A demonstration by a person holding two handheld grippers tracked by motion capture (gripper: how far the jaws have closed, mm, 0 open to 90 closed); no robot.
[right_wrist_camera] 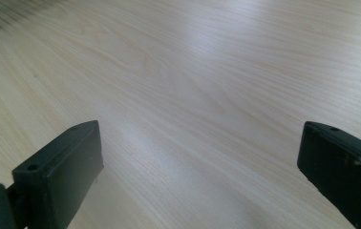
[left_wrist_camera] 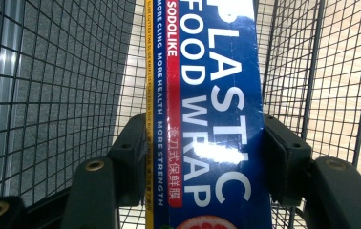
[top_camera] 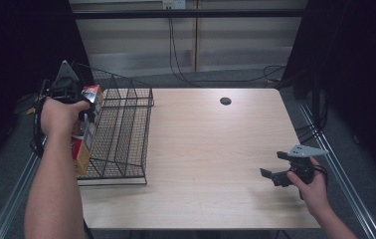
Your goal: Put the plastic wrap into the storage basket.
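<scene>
I have the left gripper (top_camera: 84,112) pinching a long blue box of plastic food wrap (top_camera: 85,130), its 2 jaws pressed against the box's 2 long sides. In the left gripper view the box (left_wrist_camera: 212,119) runs straight up between the jaws, with white lettering on blue, a red stripe and a yellow edge on its left. From the high view I see the box tilted, its near end low and its far end raised at my hand, sitting at the left wall of the black wire basket (top_camera: 126,134). That basket stands on the left part of the wooden desk (top_camera: 211,149), and its mesh surrounds the box on both sides in the left gripper view. I cannot tell whether the box's near end rests on the basket floor. My right gripper (top_camera: 270,174) sits well apart, near the right near corner of the desk, just above the bare wood, its jaws spread wide with nothing between them. A small dark round hole (top_camera: 225,101) marks the desk's far side.
</scene>
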